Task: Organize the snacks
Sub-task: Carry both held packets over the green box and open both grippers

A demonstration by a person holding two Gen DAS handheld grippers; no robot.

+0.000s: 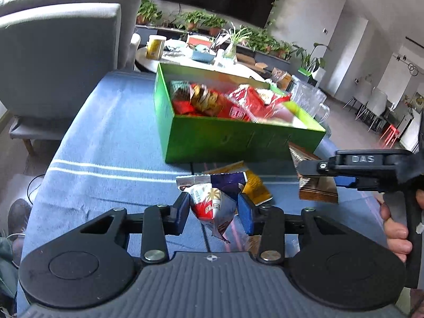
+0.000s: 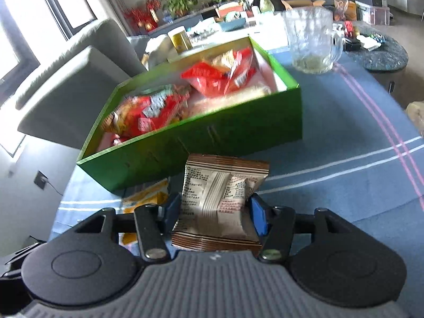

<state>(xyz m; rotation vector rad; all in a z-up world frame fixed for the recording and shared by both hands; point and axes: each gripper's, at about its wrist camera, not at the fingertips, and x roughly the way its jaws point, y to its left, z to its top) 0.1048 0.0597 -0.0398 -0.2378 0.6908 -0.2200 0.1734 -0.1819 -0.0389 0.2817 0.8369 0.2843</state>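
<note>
Here the left gripper point(image 1: 214, 209) sits low in the centre of its own view, its blue-padded jaws pinching a crumpled red, white and purple foil snack packet point(image 1: 214, 206) that hangs between them above the blue striped cloth of the bench point(image 1: 106, 159). At the right edge of that view the right gripper point(image 1: 304, 168) reaches in level from the side, a bare hand point(image 1: 396, 228) wrapped round its black handle, and its jaws grip a brown and silver foil snack packet point(image 1: 316, 189). In the right wrist view that same brown packet point(image 2: 218, 201) stands upright, squeezed between the blue pads at lower centre.

Just beyond both packets, mid-frame, the open green cardboard box point(image 1: 238, 143) stands on the bench, already holding red and orange snack bags point(image 1: 212, 100), blurred. A yellow-orange flat packet point(image 1: 255, 185) lies on the cloth between the box's near wall and the left gripper. A clear cut-glass mug point(image 2: 310, 42) stands at the upper right of the right wrist view, near the box's far corner. A grey upholstered armchair point(image 1: 58, 58) fills the upper left, with potted plants point(image 1: 201, 21) along the far wall.
</note>
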